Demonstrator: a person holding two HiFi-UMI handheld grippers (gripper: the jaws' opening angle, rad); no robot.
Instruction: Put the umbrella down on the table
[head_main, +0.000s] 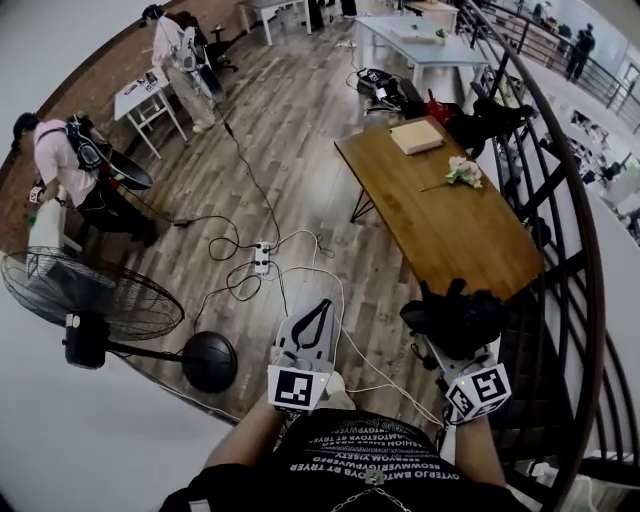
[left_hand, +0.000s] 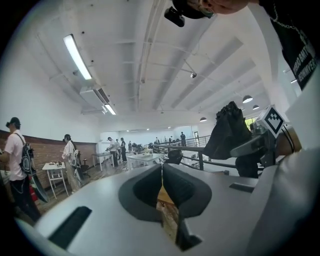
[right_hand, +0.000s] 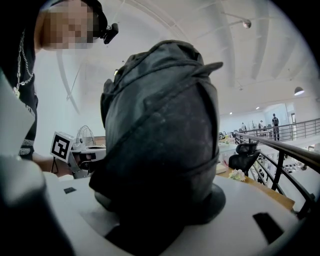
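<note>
Nearest: left tool (head_main: 314, 322) held low in front of the body, jaws together w/ only a sliver btwn them, nothing in it. Beside it the right tool (head_main: 458, 345), jaws set wide and clamped round the umbrella (right_hand: 160, 135), which is black, folded and strapped into a fat bundle that fills the gap and bulges past the tips. The umbrella is in the air over the floor, short of the table (head_main: 455, 240), not over wood yet. Est.: carry phase, set-down not begun. The floor btwn here and the table has loose cables (head_main: 300, 262) and a power strip (head_main: 262, 258), so watch footing. Plan: approach the near end of the table, where the top is bare. Bring the bundle in low and approx. level and lay it lengthwise on the wood. Let the top take the weight before easing the jaws off, then back out along the tool's own line so the strap doesn't snag. The left tool is free to steady the bundle if it rolls. Farther up the top: a flat box (head_main: 415, 136) and flowers (head_main: 463, 172), keep clear of both. The railing (head_main: 565, 250) runs close along the table's right edge, so avoid placing near that side.
</note>
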